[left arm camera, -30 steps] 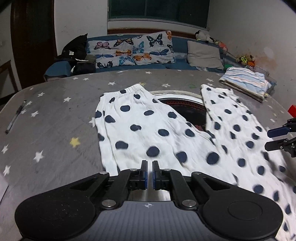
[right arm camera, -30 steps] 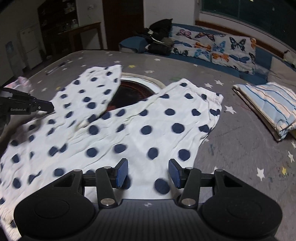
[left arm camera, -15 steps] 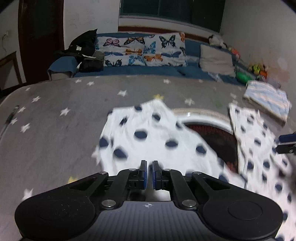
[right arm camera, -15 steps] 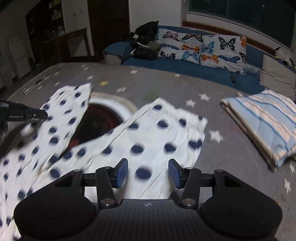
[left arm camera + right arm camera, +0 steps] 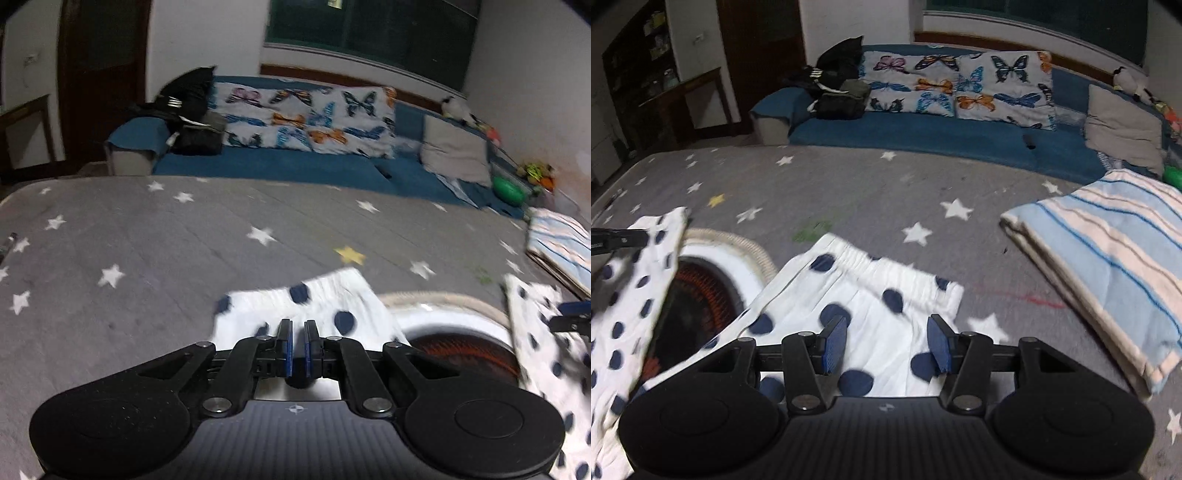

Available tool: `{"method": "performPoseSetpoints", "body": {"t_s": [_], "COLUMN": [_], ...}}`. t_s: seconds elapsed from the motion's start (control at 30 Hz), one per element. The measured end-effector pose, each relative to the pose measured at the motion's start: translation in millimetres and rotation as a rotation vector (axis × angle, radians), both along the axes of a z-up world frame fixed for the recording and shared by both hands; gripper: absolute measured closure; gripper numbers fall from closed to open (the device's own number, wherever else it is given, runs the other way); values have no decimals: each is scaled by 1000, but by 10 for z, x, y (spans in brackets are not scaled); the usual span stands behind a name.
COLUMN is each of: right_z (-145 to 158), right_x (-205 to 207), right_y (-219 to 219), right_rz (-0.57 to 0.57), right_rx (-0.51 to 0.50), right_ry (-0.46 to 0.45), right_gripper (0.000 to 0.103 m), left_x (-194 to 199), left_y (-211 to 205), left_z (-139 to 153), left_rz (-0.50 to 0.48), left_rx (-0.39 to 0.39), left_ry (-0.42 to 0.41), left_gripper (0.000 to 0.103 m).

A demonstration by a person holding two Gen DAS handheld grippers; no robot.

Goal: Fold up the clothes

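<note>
two tools hover over the polka-dot trousers (image 5: 871, 306) spread on the star tabletop (image 5: 849, 184): left tool (image 5: 297, 332) shut, empty; right tool (image 5: 886, 339) half open, empty. next, you grab the leg ends.

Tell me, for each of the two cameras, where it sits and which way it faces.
Left wrist: sits behind the left gripper, jaws shut and empty, facing over one leg of the white navy-dotted trousers toward the blue sofa.
Right wrist: sits behind the right gripper, jaws open above the trousers' other leg, facing the folded blue striped cloth and sofa.
Shared: trousers, grey star-print cover, butterfly-print cushions, each other's gripper at the frame edge.
</note>
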State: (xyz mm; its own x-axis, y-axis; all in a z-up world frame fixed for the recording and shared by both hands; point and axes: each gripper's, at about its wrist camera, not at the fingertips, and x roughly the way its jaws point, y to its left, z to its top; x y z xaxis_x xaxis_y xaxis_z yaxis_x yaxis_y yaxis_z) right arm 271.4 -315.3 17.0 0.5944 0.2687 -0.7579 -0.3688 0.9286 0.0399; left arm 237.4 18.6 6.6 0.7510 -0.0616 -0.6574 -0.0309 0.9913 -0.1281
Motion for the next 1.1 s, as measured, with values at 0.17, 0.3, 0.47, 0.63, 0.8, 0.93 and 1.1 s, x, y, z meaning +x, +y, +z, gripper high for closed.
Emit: {"method": "performPoseSetpoints", "body": {"t_s": [0.17,0.3,0.47,0.63,0.8,0.93,1.1], "right_z": [1,111,255,315,282,246,269], "right_x": [102,-10,-345,-865,-1422,-1814,-2324], "right_y": [24,0,-8,62,152,153,113], "right_rz": [-6,12,71,163,254,294,344], "right_rx": [-38,-56,-76,-101,-117,-108,-78], "right_ry": [-20,-29,-14,-4,4,4,-9], "right_gripper": [51,50,47,45,44,44,43], "left_x": [42,-56,-391,-911,-1503,-1956,-2447], "left_y": [90,38,-213,-481,-724,-795,-804], "left_z": [-5,81,237,274,269,289,254], "left_rz": [50,29,-73,-169,-262,-295,-293], "left_rx": [9,14,25,30,21,-11,-16], "left_ry": [-13,-20,-34,-11,11,0,-23], "left_gripper": [95,81,71,53,49,49,49]}}
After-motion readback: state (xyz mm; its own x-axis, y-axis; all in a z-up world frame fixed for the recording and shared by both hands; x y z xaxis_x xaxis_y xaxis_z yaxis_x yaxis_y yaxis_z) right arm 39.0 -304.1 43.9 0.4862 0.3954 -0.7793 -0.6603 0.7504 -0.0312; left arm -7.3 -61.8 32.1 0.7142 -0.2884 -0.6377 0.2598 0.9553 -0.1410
